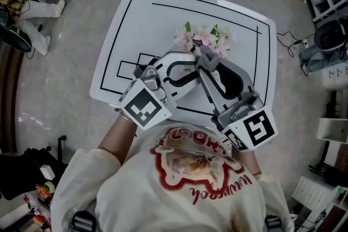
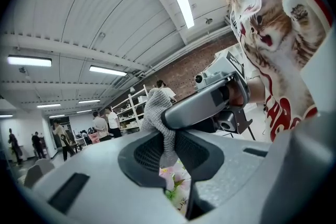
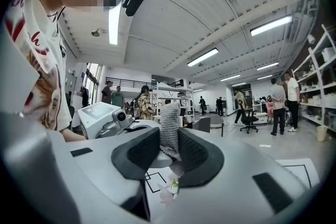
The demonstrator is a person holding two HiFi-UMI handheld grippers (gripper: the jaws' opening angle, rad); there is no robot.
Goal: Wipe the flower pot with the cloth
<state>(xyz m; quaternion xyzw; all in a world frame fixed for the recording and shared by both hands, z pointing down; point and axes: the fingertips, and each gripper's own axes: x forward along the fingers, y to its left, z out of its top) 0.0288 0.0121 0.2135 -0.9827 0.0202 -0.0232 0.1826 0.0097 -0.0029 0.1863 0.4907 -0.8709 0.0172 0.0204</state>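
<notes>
My L tongs [image 2: 168, 145] are pinched narrow on the grey knit cloth [image 2: 156, 113]. My R tongs [image 3: 169, 148] stand wide: cloth sits betw. the 2 pads w/ a gap on 1 side. Both tips meet above the white table [image 1: 136, 24], just beside the flower pot [image 1: 204, 38]; only its pink blooms show.

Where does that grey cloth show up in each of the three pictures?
Head view: cloth at centre, just below the flowers.
Left gripper view: cloth at centre, standing up between the jaws.
Right gripper view: cloth at centre, upright between the jaws.
Shared landmark: the pink flowers, seen under the cloth in both gripper views.
</notes>
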